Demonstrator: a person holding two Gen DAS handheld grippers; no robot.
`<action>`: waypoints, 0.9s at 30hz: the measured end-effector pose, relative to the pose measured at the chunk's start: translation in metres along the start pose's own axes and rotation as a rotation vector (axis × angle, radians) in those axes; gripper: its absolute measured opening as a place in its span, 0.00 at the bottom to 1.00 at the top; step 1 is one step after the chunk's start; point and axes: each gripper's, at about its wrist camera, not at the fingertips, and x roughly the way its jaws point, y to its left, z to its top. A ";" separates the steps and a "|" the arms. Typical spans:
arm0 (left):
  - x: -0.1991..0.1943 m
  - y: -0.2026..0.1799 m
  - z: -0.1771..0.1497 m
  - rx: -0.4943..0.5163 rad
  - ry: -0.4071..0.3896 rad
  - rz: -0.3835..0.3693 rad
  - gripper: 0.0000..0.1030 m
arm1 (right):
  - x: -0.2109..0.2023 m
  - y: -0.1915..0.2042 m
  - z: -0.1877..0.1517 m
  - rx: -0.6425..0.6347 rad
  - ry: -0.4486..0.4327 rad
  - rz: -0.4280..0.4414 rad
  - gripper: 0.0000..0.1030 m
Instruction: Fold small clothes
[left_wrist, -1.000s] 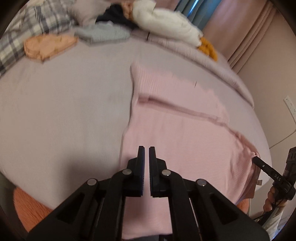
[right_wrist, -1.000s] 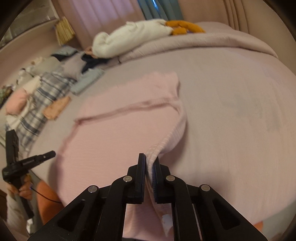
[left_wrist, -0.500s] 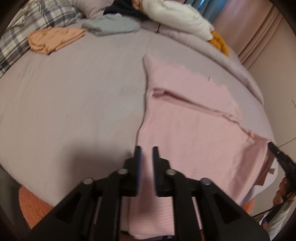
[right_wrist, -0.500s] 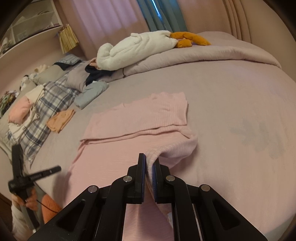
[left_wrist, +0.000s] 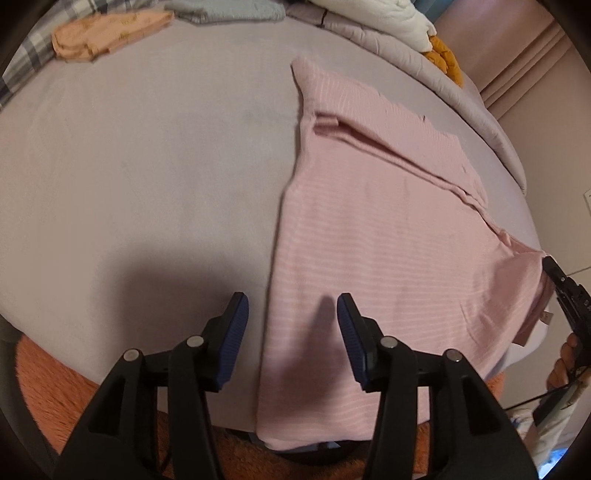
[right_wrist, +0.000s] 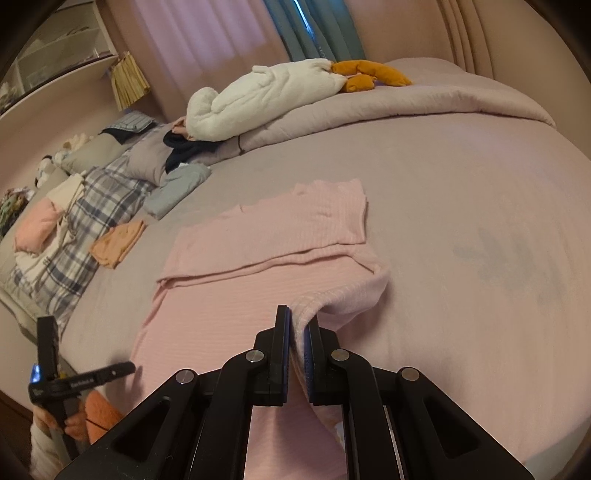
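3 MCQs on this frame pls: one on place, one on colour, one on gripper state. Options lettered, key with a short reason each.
1. Where does the peach folded garment lie?
A. On the pink top
B. Beside the plaid blanket
C. On the white plush toy

2. What colour is the garment being folded?
A. Pink
B. Grey-blue
C. White

3. How does the left hand-held gripper stand?
A. Shut on cloth
B. Open
C. Out of view

Key:
1 B, it rests on the bed at the plaid's edge.
2 A, the pink top is pinched by the right hand-held gripper.
3 B, its fingers are spread with nothing between.
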 end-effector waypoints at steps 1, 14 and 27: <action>0.001 0.001 -0.002 -0.007 0.009 -0.008 0.47 | 0.000 -0.001 0.000 0.000 0.000 0.001 0.08; 0.001 -0.010 -0.012 0.018 -0.006 -0.064 0.05 | 0.002 -0.001 -0.001 0.022 0.005 0.003 0.08; -0.036 -0.031 0.054 0.036 -0.214 -0.134 0.05 | 0.006 -0.016 0.031 0.056 -0.052 -0.007 0.08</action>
